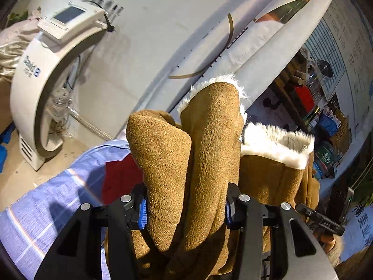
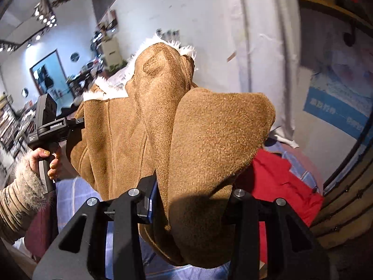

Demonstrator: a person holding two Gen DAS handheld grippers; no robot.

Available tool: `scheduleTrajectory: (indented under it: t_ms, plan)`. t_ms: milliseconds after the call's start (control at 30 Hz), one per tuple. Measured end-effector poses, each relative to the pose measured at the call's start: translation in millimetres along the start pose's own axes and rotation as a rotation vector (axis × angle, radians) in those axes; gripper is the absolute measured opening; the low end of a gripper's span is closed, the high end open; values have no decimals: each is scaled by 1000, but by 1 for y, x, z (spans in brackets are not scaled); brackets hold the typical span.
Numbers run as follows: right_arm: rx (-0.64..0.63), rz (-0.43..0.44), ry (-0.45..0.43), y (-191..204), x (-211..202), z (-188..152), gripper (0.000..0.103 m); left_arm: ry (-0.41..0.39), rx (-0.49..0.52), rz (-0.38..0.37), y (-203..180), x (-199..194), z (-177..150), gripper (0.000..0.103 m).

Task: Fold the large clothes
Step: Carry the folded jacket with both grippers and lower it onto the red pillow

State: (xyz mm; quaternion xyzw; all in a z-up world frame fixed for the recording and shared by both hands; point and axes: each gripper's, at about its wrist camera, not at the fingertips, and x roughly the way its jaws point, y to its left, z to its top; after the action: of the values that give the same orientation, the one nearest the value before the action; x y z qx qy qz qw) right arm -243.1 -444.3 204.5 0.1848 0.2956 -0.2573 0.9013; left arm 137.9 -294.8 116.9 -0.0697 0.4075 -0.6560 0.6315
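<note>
A brown suede coat [image 1: 205,154] with white fleece lining is held up in the air above a blue striped bed sheet [image 1: 46,200]. My left gripper [image 1: 186,210] is shut on a thick bunch of the coat's fabric. My right gripper [image 2: 191,203] is shut on another bunched part of the same coat [image 2: 209,140]. In the right wrist view the left gripper's handle [image 2: 50,126] and the hand holding it show at the left, beside the coat. The right gripper's tip shows at the right in the left wrist view [image 1: 319,217].
A red garment [image 2: 284,182] lies on the sheet under the coat, also visible in the left wrist view [image 1: 121,179]. A white arched machine [image 1: 44,74] stands on the floor at the left. Cluttered shelves [image 1: 321,121] are at the right.
</note>
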Motion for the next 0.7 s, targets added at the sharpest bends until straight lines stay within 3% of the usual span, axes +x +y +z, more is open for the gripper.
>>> scheduleTrajectory:
  t_ms: [67, 133, 233, 300, 400, 433, 533, 633, 700]
  plan:
    - [96, -48, -34, -45, -5, -2, 41, 68, 6, -13, 6, 68, 16, 47]
    - [211, -90, -48, -95, 0, -17, 42, 171, -25, 22, 26, 147, 25, 47]
    - [497, -131, 16, -177, 35, -64, 43, 333, -4, 161, 45, 248, -1, 52]
    - [745, -156, 75, -232, 71, -113, 44, 306, 30, 161, 50, 280, -11, 61]
    - [952, -125, -22, -289, 95, -172, 50, 282, 47, 159, 45, 310, -4, 64]
    - [962, -113, -64, -299, 98, -175, 51, 289, 73, 170, 41, 321, 0, 65]
    - [903, -154, -83, -310, 111, -164, 54, 329, 125, 206, 43, 358, 10, 70]
    - [1038, -25, -117, -333, 130, -178, 55, 346, 37, 194, 68, 380, 13, 76]
    - [1068, 12, -148, -344, 142, -186, 57, 320, 28, 193, 75, 384, 8, 77]
